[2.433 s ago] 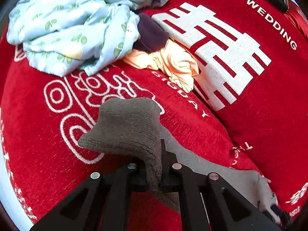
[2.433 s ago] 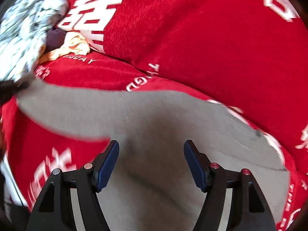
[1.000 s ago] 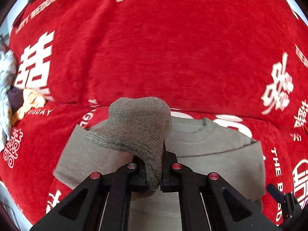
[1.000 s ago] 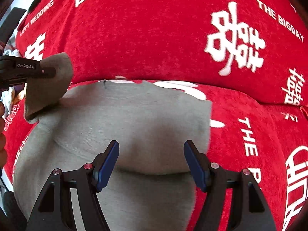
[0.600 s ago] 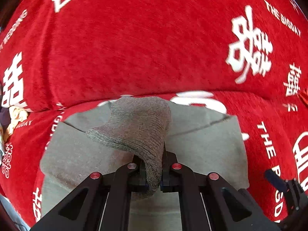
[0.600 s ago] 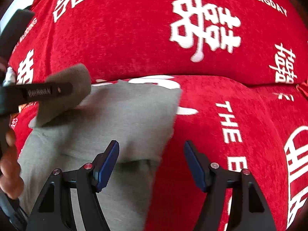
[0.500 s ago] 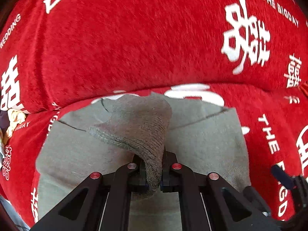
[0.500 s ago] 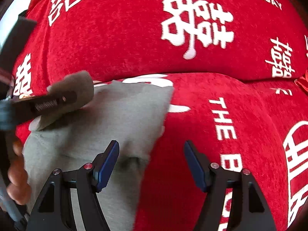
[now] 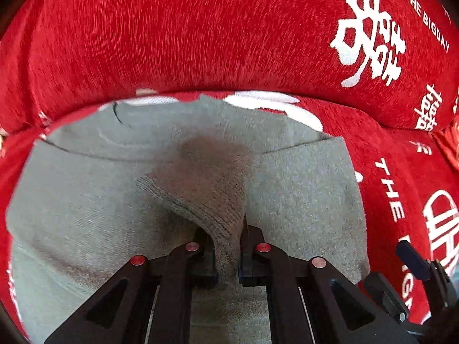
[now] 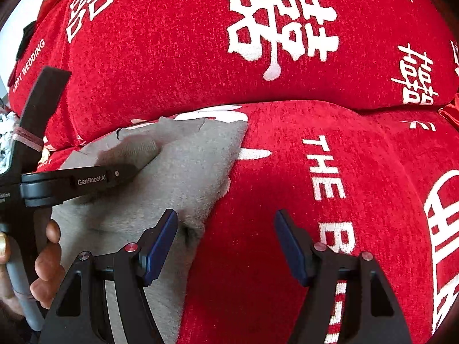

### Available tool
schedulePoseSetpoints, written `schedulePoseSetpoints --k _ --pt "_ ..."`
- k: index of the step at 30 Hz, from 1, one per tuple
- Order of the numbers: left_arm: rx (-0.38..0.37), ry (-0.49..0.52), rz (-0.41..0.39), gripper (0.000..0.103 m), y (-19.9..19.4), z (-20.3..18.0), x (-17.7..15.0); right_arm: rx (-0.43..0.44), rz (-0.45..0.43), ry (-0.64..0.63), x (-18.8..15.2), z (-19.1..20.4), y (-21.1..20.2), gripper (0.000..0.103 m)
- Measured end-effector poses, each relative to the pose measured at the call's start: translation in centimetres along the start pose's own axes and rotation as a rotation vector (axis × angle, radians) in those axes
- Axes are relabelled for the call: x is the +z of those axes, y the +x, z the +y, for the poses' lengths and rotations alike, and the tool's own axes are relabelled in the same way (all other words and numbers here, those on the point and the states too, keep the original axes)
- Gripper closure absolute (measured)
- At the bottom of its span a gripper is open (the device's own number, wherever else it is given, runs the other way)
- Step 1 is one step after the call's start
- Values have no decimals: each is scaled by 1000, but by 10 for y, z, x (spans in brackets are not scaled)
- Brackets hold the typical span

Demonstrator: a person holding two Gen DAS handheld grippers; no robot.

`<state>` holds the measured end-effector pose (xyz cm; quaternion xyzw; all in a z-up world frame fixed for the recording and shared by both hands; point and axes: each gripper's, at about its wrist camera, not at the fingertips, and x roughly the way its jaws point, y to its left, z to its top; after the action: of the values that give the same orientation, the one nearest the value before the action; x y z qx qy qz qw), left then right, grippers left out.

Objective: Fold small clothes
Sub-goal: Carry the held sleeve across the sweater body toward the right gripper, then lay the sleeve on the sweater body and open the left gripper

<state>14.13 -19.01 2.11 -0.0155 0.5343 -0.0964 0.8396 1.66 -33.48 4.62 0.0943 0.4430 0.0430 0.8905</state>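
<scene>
A grey sweater (image 9: 301, 189) lies spread on the red sofa seat, its collar toward the backrest. My left gripper (image 9: 226, 255) is shut on the sweater's ribbed sleeve cuff (image 9: 206, 183) and holds it low over the body of the garment. In the right wrist view the left gripper (image 10: 86, 179) shows with the cuff (image 10: 134, 149) laid on the sweater (image 10: 183, 172). My right gripper (image 10: 225, 243) is open and empty, just above the sweater's right edge and the red seat.
The red sofa backrest (image 9: 200, 34) with white characters rises right behind the sweater. The seat cushion (image 10: 344, 200) extends to the right. My right gripper's tip (image 9: 413, 261) shows at the lower right of the left wrist view.
My left gripper carried the cuff from the left across over the sweater's body and lowered it. My right gripper, still open, shifted right to the sweater's right edge.
</scene>
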Motion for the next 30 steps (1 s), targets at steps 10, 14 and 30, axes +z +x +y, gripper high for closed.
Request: schedulePoseSetpoints --k 10,14,30 --pt "-203 -102 43 88 0 31 -1 69 -6 -6 8 14 0 30" --pt "-279 -128 -6 2 -10 36 -4 75 -1 -8 10 20 3 30" --pt "-426 -238 -175 2 -70 125 -7 127 8 -53 40 80 25 30"
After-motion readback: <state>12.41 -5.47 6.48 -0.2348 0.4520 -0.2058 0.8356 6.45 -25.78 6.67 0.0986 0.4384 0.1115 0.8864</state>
